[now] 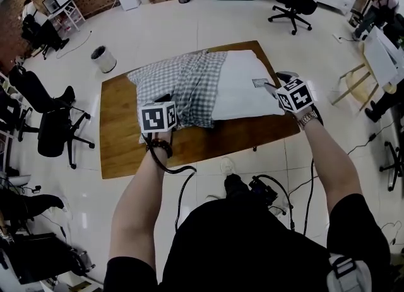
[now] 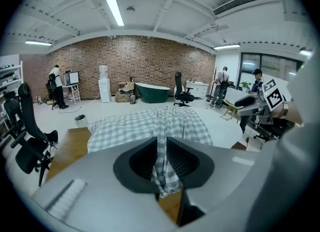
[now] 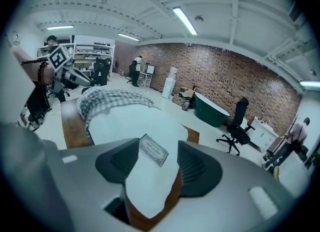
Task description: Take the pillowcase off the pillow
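1. Landmark. I give every place relative to the wooden bench (image 1: 120, 146), which stands on the pale tiled floor.

2. Task items. The white pillow (image 1: 246, 86) lies on the bench, along its far half. The grey checked pillowcase (image 1: 183, 82) is rucked up on the bench's left half in the head view. It covers that end of the pillow only. The pillow's other end is bare and reaches the bench's right edge.

3. Left tool (image 2: 162, 161). It sits over the near left part of the bench, at the near edge of the pillowcase. Its jaws stand only narrowly apart. A gathered fold of the checked cloth fills the gap between them, and both pads (image 2: 186, 162) bear on it. The fold runs up from the jaws as a ridge into the rest of the pillowcase. A short end of cloth hangs below the pads.

4. Right tool (image 3: 157, 161). It sits over the bench's right edge, at the bare end of the pillow. Its jaws stand wide apart. The pillow's white corner and its sewn-on label (image 3: 154, 150) lie between them, and neither pad presses on the pillow. This tool grips nothing.

5. Surroundings. A waste bin (image 1: 103, 58) stands on the floor beyond the bench's far left corner. A black office chair (image 1: 293, 0) stands beyond its far right corner
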{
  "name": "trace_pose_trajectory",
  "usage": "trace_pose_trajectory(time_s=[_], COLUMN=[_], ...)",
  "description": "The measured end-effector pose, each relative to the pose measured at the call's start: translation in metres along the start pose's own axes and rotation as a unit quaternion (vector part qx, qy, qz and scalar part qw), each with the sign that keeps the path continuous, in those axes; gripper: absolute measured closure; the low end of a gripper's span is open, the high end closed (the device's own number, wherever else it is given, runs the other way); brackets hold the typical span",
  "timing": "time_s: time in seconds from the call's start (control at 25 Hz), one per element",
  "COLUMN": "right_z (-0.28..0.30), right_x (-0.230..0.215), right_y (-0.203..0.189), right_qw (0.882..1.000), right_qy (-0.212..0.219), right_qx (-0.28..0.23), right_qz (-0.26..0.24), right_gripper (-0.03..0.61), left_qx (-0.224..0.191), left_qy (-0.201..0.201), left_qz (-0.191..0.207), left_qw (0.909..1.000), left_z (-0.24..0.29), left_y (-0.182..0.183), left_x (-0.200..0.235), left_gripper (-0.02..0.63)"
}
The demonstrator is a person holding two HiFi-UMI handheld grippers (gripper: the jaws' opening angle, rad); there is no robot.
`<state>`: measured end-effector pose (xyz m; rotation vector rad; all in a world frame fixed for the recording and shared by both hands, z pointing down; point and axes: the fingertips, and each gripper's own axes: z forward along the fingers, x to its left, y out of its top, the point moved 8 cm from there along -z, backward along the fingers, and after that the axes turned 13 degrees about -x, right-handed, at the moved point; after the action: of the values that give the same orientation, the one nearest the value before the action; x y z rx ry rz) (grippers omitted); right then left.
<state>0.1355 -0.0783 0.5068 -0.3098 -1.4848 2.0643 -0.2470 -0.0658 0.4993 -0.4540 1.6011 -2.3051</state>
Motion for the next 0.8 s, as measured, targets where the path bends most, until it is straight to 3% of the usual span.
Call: trace_pose_trajectory(time_s=[0.44, 0.8], right_z=[0.029, 0.093], right_x=[-0.05, -0.08], right_y=[0.065, 0.072], right_qw=[0.999, 0.995], right_qy=[0.035, 0.08], right_qx=[-0.004, 0.015], right_qz=[-0.035, -0.052], right_gripper=[0.337, 0.327], left_qx=[0.008, 0.027], left_qy=[-0.035, -0.06], left_qz=[0.056, 0.087], left_qw=[0.9978, 0.994], left_z=[0.055, 0.119], left_y=[0.084, 0.127], left_x=[-0.022, -0.021], left_gripper=[0.52, 0.485])
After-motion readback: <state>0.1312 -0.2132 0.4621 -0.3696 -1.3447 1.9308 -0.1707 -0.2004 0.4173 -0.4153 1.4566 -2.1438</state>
